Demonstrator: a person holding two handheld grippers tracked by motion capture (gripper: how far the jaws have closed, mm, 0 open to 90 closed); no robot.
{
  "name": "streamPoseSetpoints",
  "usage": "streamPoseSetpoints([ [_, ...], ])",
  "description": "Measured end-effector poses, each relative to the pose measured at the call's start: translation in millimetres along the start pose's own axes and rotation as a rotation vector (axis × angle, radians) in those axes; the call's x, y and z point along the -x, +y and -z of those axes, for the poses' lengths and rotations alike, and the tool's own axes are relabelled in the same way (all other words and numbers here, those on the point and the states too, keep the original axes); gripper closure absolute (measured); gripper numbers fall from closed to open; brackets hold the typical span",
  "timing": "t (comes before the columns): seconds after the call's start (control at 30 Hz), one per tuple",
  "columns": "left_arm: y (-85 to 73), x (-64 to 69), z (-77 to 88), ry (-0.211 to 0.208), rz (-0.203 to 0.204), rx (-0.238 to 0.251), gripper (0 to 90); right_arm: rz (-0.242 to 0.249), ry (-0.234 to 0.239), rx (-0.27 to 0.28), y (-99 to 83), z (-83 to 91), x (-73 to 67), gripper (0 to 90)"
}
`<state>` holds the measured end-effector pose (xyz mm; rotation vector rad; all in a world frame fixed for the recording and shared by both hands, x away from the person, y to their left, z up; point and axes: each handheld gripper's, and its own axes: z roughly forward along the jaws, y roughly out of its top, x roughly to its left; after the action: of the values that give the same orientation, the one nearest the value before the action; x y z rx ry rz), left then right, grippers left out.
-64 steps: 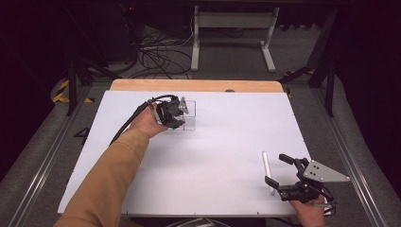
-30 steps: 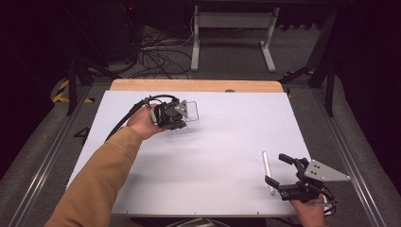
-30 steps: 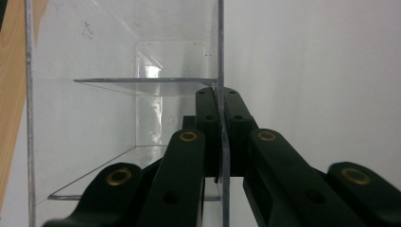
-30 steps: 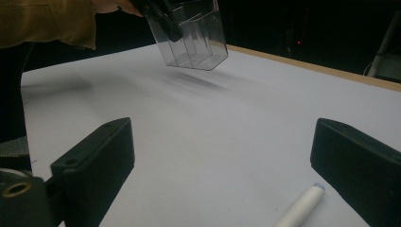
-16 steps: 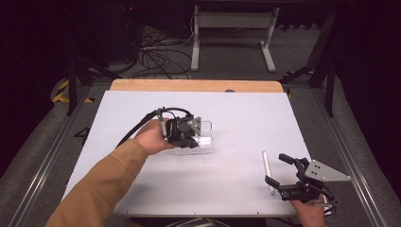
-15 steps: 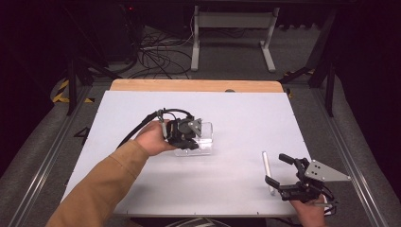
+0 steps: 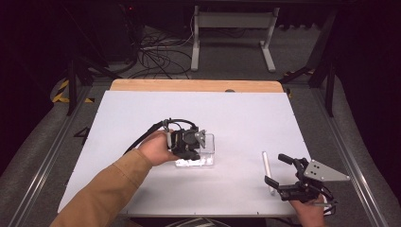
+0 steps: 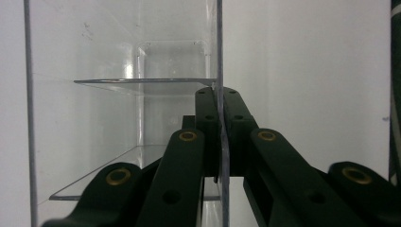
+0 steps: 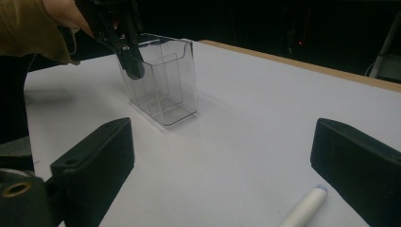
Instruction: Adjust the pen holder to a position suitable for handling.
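Note:
A clear plastic box (image 7: 203,152) with an inner divider stands upright on the white table sheet (image 7: 246,118), left of the middle. My left gripper (image 7: 195,144) comes from the left and is shut on one of its thin walls. In the left gripper view the black jaws pinch that clear wall (image 8: 220,71) between their tips (image 8: 218,106). The right gripper view shows the box (image 9: 166,80) with the left gripper (image 9: 133,64) clamped on its near wall. My right gripper (image 7: 276,169) rests open at the front right, nothing between its jaws (image 9: 222,142). A white stick (image 7: 267,171) lies beside it (image 9: 305,208).
A bare wooden strip (image 7: 196,85) runs along the table's far edge. Beyond it are a stand's metal legs (image 7: 231,28) and floor cables (image 7: 156,52). Metal rails (image 7: 45,156) flank the table on both sides.
The left gripper has carried the clear box from the far left toward the middle and nearer the front edge, and a little lower. The right gripper and the white stick have not moved.

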<state>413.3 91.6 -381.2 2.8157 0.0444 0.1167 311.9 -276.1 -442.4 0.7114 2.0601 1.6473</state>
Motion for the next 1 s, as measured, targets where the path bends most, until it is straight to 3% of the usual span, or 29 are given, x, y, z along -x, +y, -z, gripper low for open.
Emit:
streamPoseSetpoints([
  [0.43, 1.7, 2.8, -5.1, -0.018, -0.024, 0.004, 87.4, 0.000, 0.003, 0.000, 0.0, 0.0, -0.2, 7.1],
  [0.67, 1.9, 4.8, -3.7, 0.003, -0.018, 0.007, 86.0, 0.001, 0.003, -0.002, -0.1, -0.2, -0.2, 7.1],
  [0.87, -3.7, 4.8, 7.6, 0.005, 0.025, 0.082, 71.5, -0.003, 0.001, 0.000, 0.1, -0.2, -0.8, 7.1],
  [1.0, -10.8, 7.8, 23.9, 0.036, 0.057, 0.203, 61.1, 0.003, 0.000, 0.002, 1.0, -0.1, -0.5, 7.1],
])
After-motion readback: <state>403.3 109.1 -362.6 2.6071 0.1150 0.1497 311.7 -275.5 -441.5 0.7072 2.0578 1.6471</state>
